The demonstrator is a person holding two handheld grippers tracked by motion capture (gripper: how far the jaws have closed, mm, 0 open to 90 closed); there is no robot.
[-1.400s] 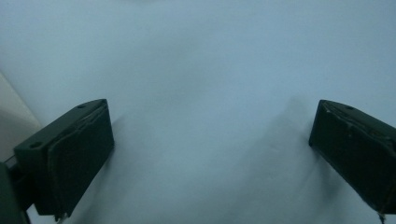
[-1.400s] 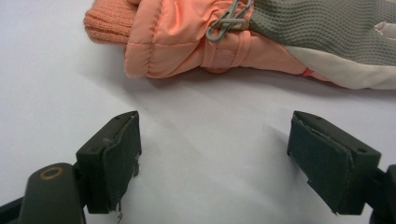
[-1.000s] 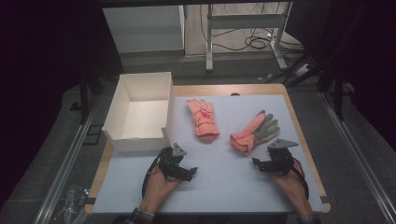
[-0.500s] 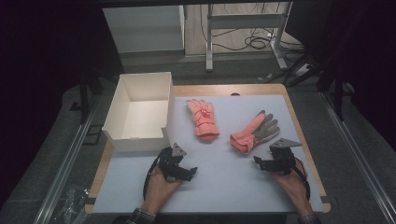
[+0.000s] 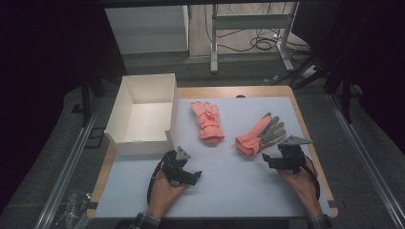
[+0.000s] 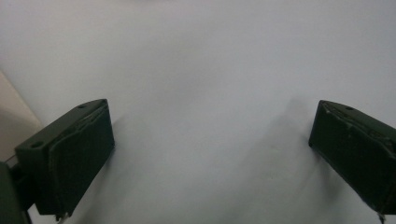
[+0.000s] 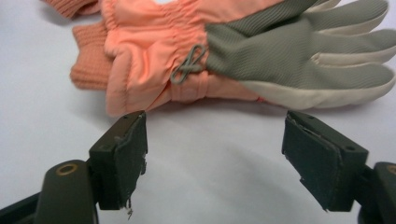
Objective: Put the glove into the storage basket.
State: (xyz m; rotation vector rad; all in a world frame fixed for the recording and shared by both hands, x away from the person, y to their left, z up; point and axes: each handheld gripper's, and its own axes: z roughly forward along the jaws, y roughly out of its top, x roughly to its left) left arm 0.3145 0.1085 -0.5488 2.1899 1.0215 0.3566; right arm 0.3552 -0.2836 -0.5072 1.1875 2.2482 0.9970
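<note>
The right gripper [image 5: 275,161] has its jaws apart, just closing a bit, empty, ready to grab the palm-up glove [image 5: 260,134] at its eleven o'clock. The left gripper [image 5: 191,175] waits wide apart over the bare table [image 5: 239,186].

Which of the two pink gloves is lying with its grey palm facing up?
The glove on the right, just ahead of the right gripper, shows its grey palm. The other glove, nearer the white box, is all pink on top.

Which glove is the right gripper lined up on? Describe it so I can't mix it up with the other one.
On the pale sheet covering the table, right of the white box, two orange gloves lie side by side. The right-hand glove sits just ahead of the right gripper, whose open jaws are clear of it. Unlike the all-orange glove near the box, it lies with its grey palm up.
</note>
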